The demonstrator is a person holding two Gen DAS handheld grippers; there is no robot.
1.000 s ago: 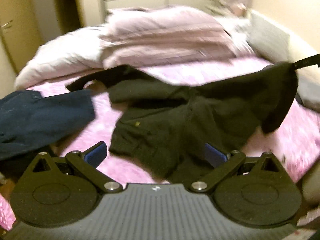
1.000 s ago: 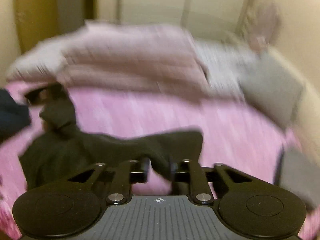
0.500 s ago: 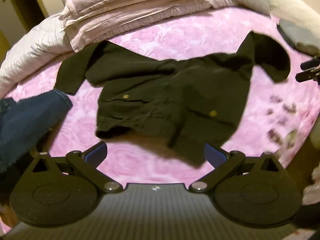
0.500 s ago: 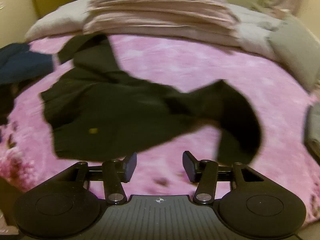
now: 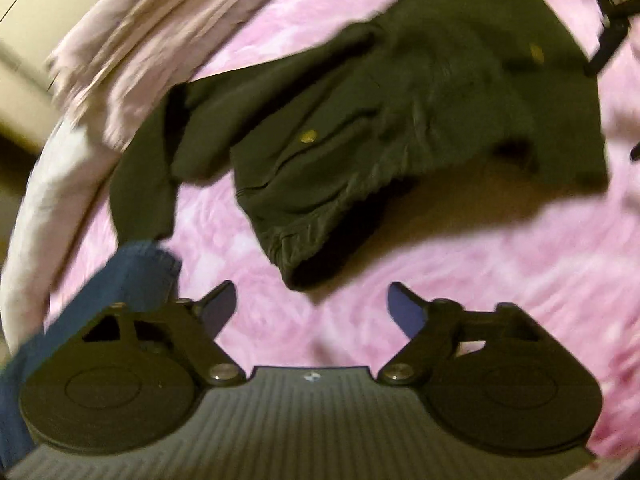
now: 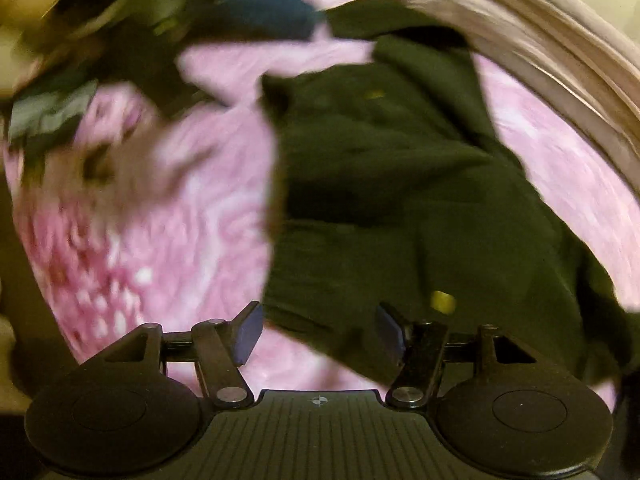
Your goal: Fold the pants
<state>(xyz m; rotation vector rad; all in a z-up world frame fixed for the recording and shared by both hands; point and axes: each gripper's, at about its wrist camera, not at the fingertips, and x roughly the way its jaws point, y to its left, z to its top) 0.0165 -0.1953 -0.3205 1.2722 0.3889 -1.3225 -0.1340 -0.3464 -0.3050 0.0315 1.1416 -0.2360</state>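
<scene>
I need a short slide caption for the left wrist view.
Open left gripper above the pink bedspread, facing dark pants.

Bed with pink blanket [image 5: 460, 280] is carrying it all. Dark olive pants [image 5: 360, 128] are lying rumpled across it, blue jeans [image 5: 120, 280] are sitting at one edge, folded pale bedding [image 5: 132, 52] is stacked along the far side.

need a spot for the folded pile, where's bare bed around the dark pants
Bare pink blanket lies between the dark pants and the left tongs, whose jaws have just narrowed, empty. Crowded: blue jeans beside them, folded bedding beyond.
</scene>
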